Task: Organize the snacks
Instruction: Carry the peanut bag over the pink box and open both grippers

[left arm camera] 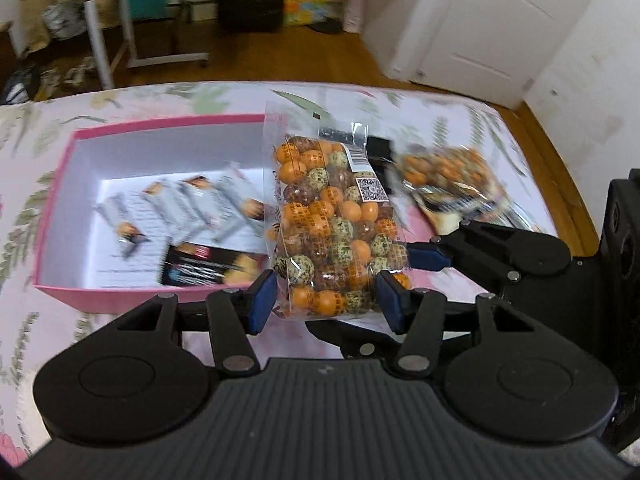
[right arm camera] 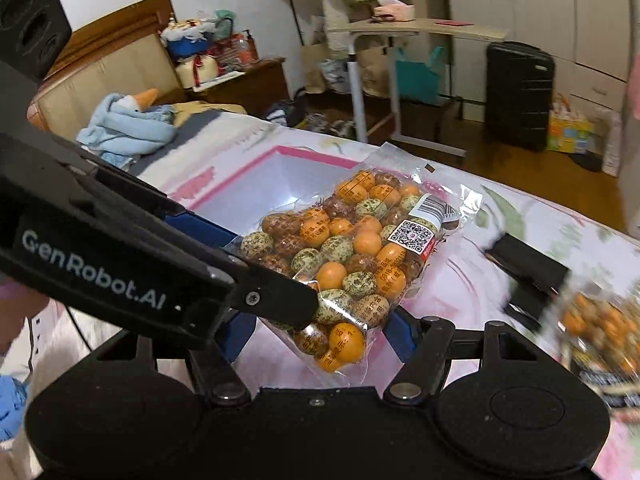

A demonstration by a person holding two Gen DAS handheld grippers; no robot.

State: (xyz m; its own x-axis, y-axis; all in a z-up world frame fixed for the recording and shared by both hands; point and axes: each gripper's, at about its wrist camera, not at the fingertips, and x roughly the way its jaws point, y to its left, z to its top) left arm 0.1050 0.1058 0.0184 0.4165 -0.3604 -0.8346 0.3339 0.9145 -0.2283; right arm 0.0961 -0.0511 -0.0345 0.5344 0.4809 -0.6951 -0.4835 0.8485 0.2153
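Note:
A clear bag of orange, green and brown candy balls (left arm camera: 332, 224) hangs above the floral bed sheet (left arm camera: 180, 96), beside an open pink box (left arm camera: 60, 184). My left gripper (left arm camera: 326, 300) is shut on the bag's lower end, blue pads pressing both sides. From the right, one of the right gripper's fingers (left arm camera: 428, 258) touches the bag's edge. In the right wrist view the same bag (right arm camera: 360, 248) sits between the jaws of my right gripper (right arm camera: 320, 336), shut on it. The left gripper's fingers (right arm camera: 280, 304) cross over the bag there. Several snack packets (left arm camera: 180, 208) lie in the box.
A second bag of candy balls (left arm camera: 444, 176) (right arm camera: 600, 320) lies on the sheet to the right, next to a flat black object (right arm camera: 528, 276). Beyond the bed are a wooden floor, a rolling side table (right arm camera: 400, 28), a black suitcase (right arm camera: 520, 92) and a blue plush (right arm camera: 124, 120).

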